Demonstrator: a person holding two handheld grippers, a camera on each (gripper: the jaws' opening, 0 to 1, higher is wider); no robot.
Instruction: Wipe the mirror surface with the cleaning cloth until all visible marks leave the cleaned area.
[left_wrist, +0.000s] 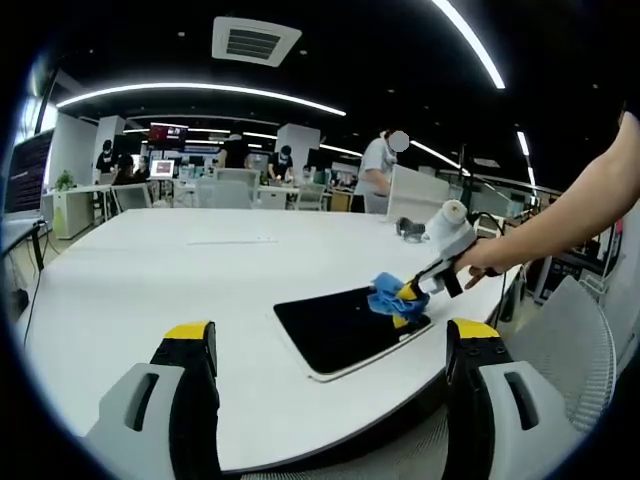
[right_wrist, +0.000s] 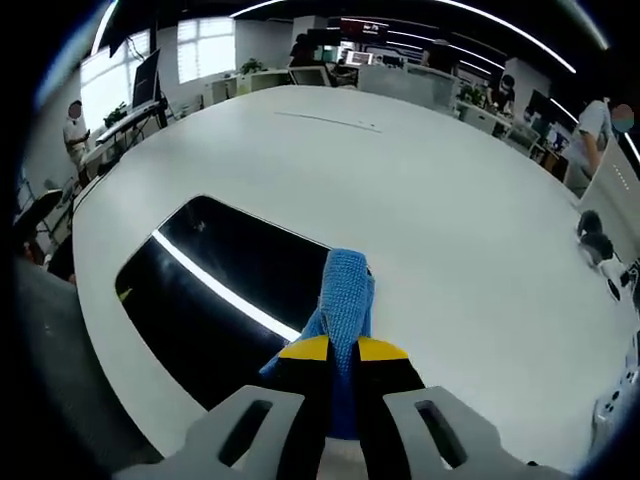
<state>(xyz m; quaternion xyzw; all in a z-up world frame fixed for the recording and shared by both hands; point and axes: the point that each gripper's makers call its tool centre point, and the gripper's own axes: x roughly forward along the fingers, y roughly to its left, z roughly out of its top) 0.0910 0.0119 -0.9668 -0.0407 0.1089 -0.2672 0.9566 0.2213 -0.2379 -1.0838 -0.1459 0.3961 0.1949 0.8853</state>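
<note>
A dark rectangular mirror (left_wrist: 345, 330) lies flat on the white table (left_wrist: 200, 270) near its front edge, and it reflects a ceiling light strip (right_wrist: 225, 295). My right gripper (right_wrist: 343, 362) is shut on a blue cleaning cloth (right_wrist: 345, 290), whose free end rests on the mirror (right_wrist: 210, 290) at its right edge. In the left gripper view the right gripper (left_wrist: 408, 296) comes in from the right, held by a person's hand, pressing the blue cloth (left_wrist: 387, 296) onto the mirror's far corner. My left gripper (left_wrist: 330, 345) hovers open in front of the table, nothing between its jaws.
A small dark object (right_wrist: 595, 240) lies on the table to the right of the mirror. A mesh office chair (left_wrist: 570, 350) stands at the table's right side. Desks, monitors and several people fill the office behind the table.
</note>
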